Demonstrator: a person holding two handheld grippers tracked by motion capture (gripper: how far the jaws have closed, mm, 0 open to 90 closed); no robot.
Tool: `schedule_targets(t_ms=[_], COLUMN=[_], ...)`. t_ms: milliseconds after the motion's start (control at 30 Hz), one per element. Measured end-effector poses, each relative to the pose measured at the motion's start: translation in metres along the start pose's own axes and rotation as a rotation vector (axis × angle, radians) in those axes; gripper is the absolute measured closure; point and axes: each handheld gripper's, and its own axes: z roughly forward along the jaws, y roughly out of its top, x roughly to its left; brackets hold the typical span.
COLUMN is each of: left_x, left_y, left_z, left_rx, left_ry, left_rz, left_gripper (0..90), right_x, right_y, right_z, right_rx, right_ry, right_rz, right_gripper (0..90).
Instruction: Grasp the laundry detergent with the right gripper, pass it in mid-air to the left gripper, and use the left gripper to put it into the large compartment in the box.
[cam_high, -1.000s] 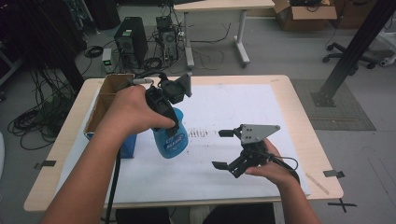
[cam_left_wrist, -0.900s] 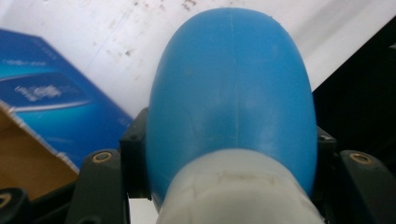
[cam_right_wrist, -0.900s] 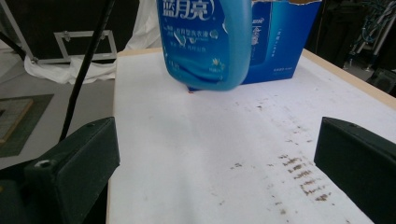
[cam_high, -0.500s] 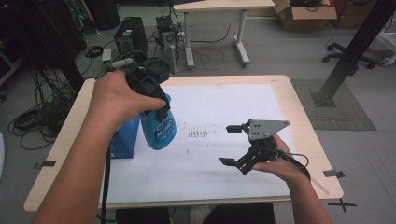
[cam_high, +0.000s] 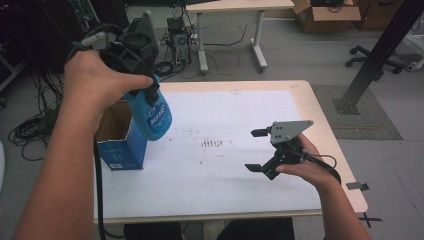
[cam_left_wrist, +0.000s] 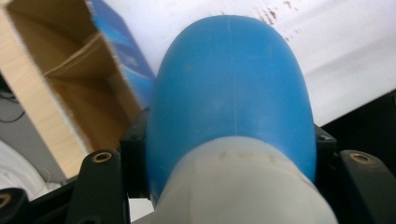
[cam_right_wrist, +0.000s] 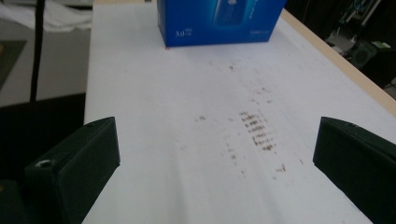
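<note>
A blue bottle (cam_high: 152, 114) with a white neck hangs tilted in the air at the table's left, above an open blue carton (cam_high: 120, 137). My left gripper (cam_high: 131, 55) is shut on the bottle's neck. In the left gripper view the blue bottle (cam_left_wrist: 233, 88) sits between the jaws, with the open carton (cam_left_wrist: 79, 88) below and to its left. My right gripper (cam_high: 257, 150) is open, held low over the white sheet at the right with nothing between its jaws. Its own view looks across the sheet at the blue carton (cam_right_wrist: 219, 21).
A white sheet (cam_high: 225, 145) covers most of the wooden table (cam_high: 327, 135), with a patch of brown marks (cam_high: 212, 144) near its middle. Floor cables, desk legs and a black post lie beyond the far edge.
My left gripper has lifted the blue bottle up and to the left, from the table surface to above the open carton. The right gripper has stayed open and nearly still.
</note>
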Motion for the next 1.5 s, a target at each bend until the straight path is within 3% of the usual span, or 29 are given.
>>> schedule_targets(t_ms=[167, 433, 667, 967, 1267, 1500], left_x=[0.023, 0.053, 0.075, 0.093, 0.104, 0.111], left_y=[-0.002, -0.004, -0.007, -0.010, -0.012, -0.014], left_z=[-0.011, -0.022, -0.021, -0.009, 0.006, 0.029], left_rx=[-0.004, -0.002, 0.002, 0.011, 0.025, 0.049], left_ry=[0.020, 0.043, 0.071, 0.103, 0.096, 0.098], left_rz=[-0.059, -0.175, -0.266, -0.337, -0.361, -0.378], left_gripper=[38.6, 38.6, 38.6, 38.5, 38.6, 38.6], right_x=[-0.009, -0.016, -0.017, -0.016, -0.015, -0.016], right_y=[0.005, 0.014, 0.016, 0.015, 0.014, 0.011], right_z=[-0.006, -0.009, -0.009, -0.011, -0.005, -0.004], right_rx=[0.112, 0.221, 0.312, 0.333, 0.343, 0.343], right_ry=[-0.008, -0.005, -0.007, -0.007, 0.006, 0.007], right_rz=[-0.027, -0.061, -0.083, -0.085, -0.084, -0.080], right_gripper=[1.0, 1.5, 1.9, 1.9, 2.1, 2.1])
